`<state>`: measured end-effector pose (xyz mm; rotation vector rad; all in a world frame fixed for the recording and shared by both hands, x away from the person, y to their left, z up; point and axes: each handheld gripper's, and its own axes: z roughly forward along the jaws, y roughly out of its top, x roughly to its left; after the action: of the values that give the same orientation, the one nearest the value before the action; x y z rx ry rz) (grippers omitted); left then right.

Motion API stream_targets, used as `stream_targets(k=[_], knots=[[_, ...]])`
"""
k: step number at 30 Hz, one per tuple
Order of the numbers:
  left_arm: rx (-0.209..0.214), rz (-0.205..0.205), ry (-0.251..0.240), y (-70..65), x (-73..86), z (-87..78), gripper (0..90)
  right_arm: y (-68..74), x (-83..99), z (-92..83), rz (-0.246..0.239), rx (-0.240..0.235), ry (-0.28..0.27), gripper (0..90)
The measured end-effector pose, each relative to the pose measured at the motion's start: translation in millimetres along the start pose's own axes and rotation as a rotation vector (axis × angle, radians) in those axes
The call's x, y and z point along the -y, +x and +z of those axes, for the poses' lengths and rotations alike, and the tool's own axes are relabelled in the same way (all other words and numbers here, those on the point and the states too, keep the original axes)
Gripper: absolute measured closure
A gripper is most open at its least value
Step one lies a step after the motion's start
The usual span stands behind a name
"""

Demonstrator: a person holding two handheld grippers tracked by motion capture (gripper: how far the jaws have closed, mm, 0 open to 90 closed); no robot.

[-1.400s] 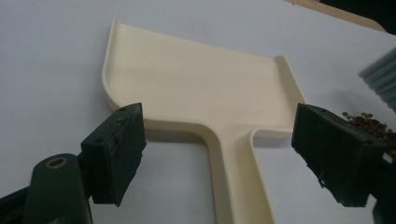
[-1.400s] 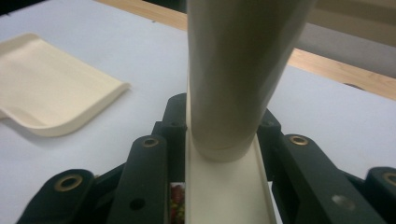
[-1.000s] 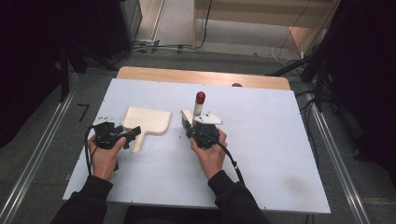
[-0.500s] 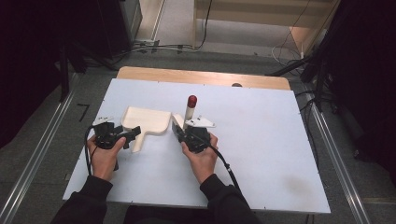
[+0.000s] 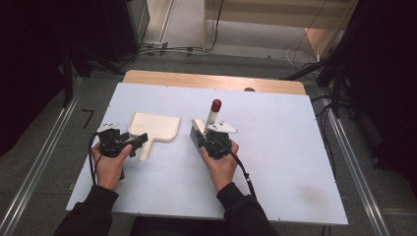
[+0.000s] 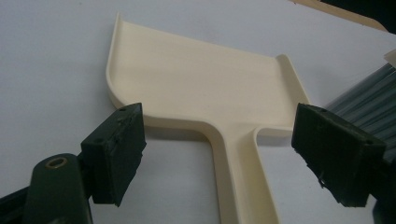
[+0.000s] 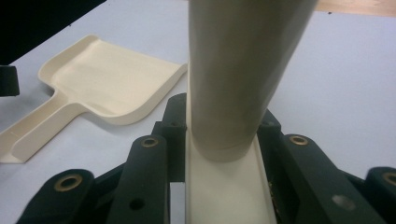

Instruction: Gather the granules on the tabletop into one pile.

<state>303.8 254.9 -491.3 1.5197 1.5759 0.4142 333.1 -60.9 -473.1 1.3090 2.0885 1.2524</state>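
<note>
High view, left side first: left gripper (image 5: 139, 139) parked on the desk (image 5: 295, 147) at the handle of the cream dustpan (image 5: 156, 126), same spot as a second ago. Left gripper view: jaws released, standing wide on either side of the dustpan handle (image 6: 238, 182), touching neither flank; pan lying flat, mouth facing away; grey bristles (image 6: 369, 100) poking in at the right edge, just beside the pan's corner.

Moving right: hand brush (image 5: 212, 117) upright near the desk's middle, red-capped handle leaning slightly to the right, cream head down near the surface. Right gripper (image 5: 200, 136) clenched on that brush head; in the right gripper view, right gripper (image 7: 224, 186) jaws pressing both sides of the cream block, thick brush handle (image 7: 238, 70) rising straight ahead, dustpan (image 7: 112, 84) off to the left.

Just changed: very little. Brush nudged toward the pan half a second ago, now eased back a touch; grip unaltered. Probably means lining up brush against pan, with the pan itself not yet grasped and sweeping not yet begun.
</note>
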Motion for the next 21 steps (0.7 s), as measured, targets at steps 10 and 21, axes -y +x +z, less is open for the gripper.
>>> stream_targets(k=[10,21], knots=[[-0.002,0.002,0.003,0.1,0.4,0.1,18.3,-14.6,1.4,-4.8,0.029,0.033,-0.008,64.2],[-0.003,-0.001,0.001,0.4,0.3,0.3,18.3,-19.3,-0.3,-10.1,0.073,-0.017,-0.022,64.2]])
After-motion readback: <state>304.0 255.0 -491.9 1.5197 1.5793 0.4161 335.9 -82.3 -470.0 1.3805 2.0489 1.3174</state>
